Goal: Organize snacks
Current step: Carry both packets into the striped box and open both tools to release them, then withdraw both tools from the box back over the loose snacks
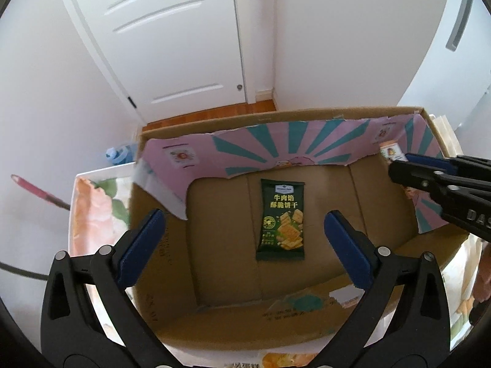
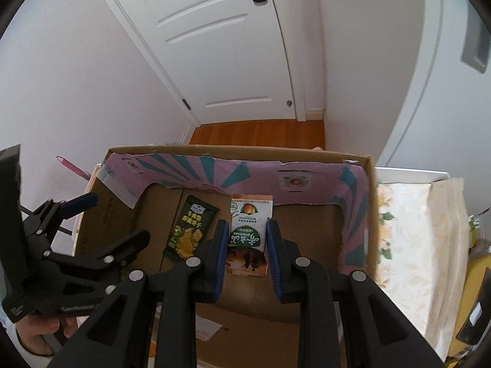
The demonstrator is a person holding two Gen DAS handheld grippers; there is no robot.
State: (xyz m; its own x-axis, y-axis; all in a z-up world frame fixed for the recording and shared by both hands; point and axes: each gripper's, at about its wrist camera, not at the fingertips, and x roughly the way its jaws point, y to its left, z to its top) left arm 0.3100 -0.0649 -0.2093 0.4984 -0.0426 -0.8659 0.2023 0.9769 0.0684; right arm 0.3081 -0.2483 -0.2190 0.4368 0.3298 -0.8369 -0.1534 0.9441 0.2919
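An open cardboard box (image 1: pixel 221 279) with a pink and teal inner lining stands on a table. A dark green cracker packet (image 1: pixel 281 219) lies flat on the box floor; it also shows in the right wrist view (image 2: pixel 191 228). My left gripper (image 1: pixel 242 236) is open and empty, held above the box with the green packet between its fingers' line of sight. My right gripper (image 2: pixel 248 245) is shut on a white and green snack packet (image 2: pixel 249 233) and holds it inside the box (image 2: pixel 373 208), to the right of the green packet. The right gripper shows at the right edge of the left wrist view (image 1: pixel 396 171).
The box sits on a floral tablecloth (image 2: pixel 423 245). A white door (image 2: pixel 227 46) and white walls stand behind, with a strip of wooden floor (image 2: pixel 260 132). A pink-handled tool (image 1: pixel 40 193) lies left of the table. Yellow items (image 2: pixel 472 291) sit at the far right.
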